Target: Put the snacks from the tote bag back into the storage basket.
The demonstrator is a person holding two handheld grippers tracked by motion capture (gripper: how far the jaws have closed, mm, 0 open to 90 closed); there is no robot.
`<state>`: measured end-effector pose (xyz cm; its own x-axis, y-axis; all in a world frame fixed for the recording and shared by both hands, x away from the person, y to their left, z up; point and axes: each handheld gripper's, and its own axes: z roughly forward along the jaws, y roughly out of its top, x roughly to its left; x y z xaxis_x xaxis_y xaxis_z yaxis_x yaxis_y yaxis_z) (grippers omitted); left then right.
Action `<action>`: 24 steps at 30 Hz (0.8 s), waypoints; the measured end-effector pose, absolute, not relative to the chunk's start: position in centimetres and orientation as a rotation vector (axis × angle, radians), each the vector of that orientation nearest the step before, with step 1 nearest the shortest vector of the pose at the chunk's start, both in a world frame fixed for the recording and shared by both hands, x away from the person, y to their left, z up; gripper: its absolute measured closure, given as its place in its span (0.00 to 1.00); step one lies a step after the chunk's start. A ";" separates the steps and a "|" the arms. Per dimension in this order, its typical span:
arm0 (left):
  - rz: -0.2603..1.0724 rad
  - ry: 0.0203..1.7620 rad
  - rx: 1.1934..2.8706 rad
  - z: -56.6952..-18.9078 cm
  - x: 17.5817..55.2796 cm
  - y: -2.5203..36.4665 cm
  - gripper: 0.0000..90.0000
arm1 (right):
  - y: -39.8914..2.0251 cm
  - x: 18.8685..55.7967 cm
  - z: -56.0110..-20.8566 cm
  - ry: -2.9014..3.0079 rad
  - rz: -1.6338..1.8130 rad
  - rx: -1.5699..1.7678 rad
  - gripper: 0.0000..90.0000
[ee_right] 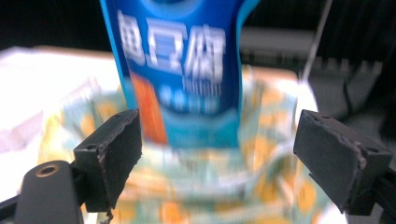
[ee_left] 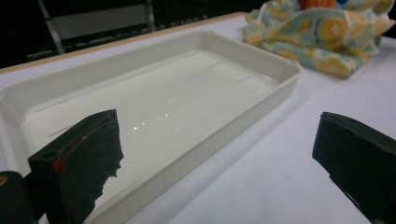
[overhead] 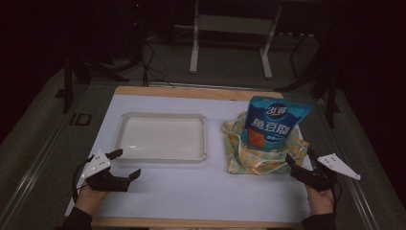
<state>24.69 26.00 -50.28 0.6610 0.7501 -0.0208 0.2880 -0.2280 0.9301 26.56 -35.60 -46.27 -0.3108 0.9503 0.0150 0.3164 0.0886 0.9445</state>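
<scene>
Dim room, lit table, pouch (ee_right: pixel 175 70) blurred (close-up)

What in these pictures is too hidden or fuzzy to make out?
- Blue snack bag: its lower part is hidden inside the patterned cloth bag in the high view; its print is blurred in the right gripper view, and the top edge cuts it off.
- White tray: its near corner is hidden behind the left claw in the left gripper view.
- Room beyond the table: too dark, high view.
</scene>
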 end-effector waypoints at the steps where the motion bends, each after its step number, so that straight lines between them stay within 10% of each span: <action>1: 0.537 0.830 1.803 -50.3 24.7 26.0 0.02 | -35.6 26.6 -46.4 1.755 1.199 1.285 0.17; 24: 0.212 0.674 1.836 -47.9 27.8 22.8 0.02 | -37.6 28.5 -43.6 2.010 1.198 1.217 0.14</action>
<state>27.83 22.79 -47.93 0.8214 0.5423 -0.1767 0.3440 -0.2237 0.9119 28.52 -37.63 -43.61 -0.4764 0.8789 0.0252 0.4403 0.2137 0.8720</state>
